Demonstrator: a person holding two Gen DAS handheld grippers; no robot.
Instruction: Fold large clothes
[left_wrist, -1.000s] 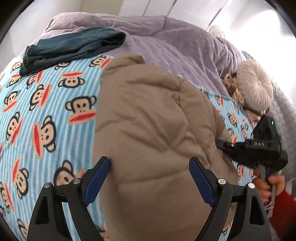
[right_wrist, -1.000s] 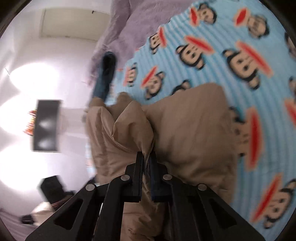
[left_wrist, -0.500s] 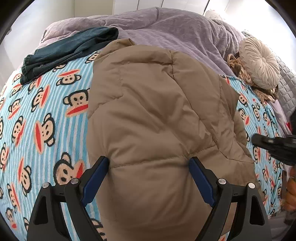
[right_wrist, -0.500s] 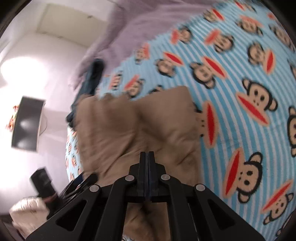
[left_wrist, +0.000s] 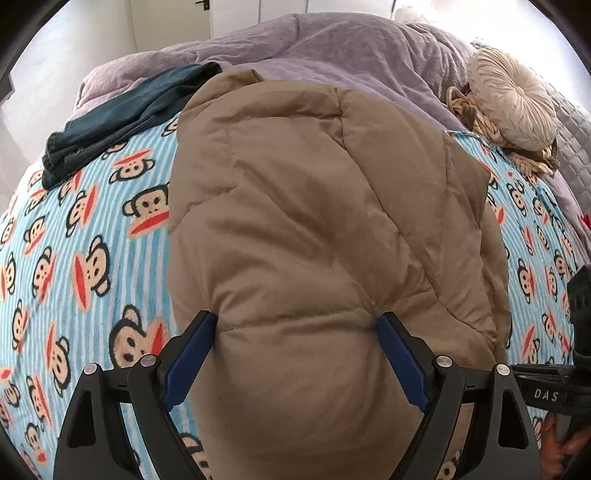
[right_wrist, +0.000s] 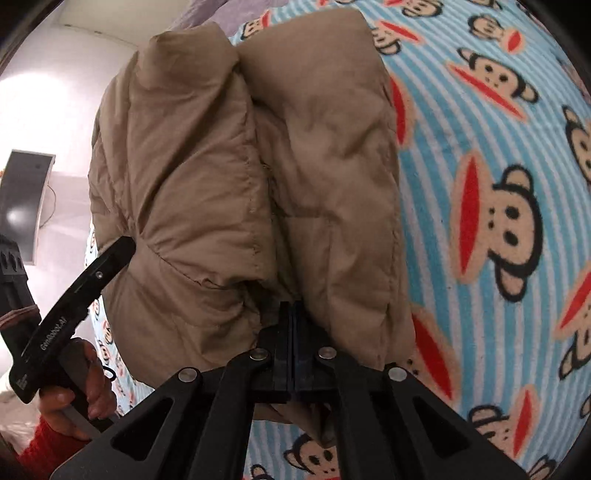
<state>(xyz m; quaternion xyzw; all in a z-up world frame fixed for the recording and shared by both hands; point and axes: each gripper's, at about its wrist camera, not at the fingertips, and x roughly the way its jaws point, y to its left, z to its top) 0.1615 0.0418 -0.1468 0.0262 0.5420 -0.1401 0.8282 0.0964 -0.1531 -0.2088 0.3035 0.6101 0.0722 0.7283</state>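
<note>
Tan puffer jacket (left_wrist: 314, 229) now lies doubled on the monkey-print bed (left_wrist: 85, 258), settled since 1 s ago. Left hand-held gripper (left_wrist: 295, 354) gapes wide over its 6 o'clock hem; right hand-held gripper (right_wrist: 291, 350) stays clenched on the hem. Fold looks nearly done.

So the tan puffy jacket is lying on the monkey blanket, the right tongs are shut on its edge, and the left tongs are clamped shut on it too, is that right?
Not quite. The left tongs are wide open, their blue pads standing apart on either side of the tan puffy jacket, as the left wrist view shows. The rest holds: the jacket lies on the monkey blanket, and the right tongs are shut on its edge.
</note>
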